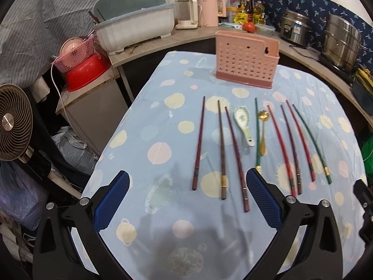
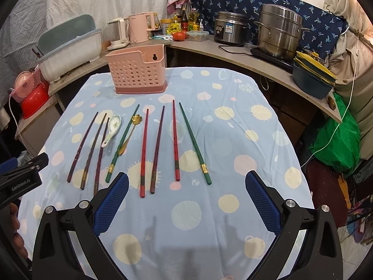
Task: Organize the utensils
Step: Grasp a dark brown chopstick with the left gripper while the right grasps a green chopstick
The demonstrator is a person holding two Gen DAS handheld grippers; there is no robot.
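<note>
We hold our left gripper [image 1: 187, 194] and our right gripper [image 2: 186, 194] low over the near end of the table [image 2: 244, 126], both with their blue pads spread wide apart and nothing between them. The table wears a light blue cloth with pale dots, and the utensils lie on it in a rough row, handles toward us. From the left come three dark purple chopsticks [image 1: 221, 149], a white ceramic spoon [image 1: 243, 122], a green chopstick [image 1: 257, 133] with a small gold spoon [image 1: 263, 130] just beside it and touching it near the handle, then two red chopsticks [image 2: 144, 151] alternating with another dark one [image 2: 158, 148], and a second green chopstick [image 2: 194, 143] at the right end. Behind the row, well apart from it, stands the pink perforated utensil holder [image 2: 137, 72], upright near the far edge of the table, and the cloth between it and the row is bare. Beyond the table a curved counter [image 2: 268, 65] carries two kettles [image 2: 130, 29], bottles and jars, a tomato [image 2: 179, 35], a rice cooker [image 2: 229, 28] and a tall steel steamer pot [image 2: 279, 31]. To the left sit a white dish tub [image 1: 137, 30], a pink basket on a red basin [image 1: 86, 70] and a fan [image 1: 14, 122].
</note>
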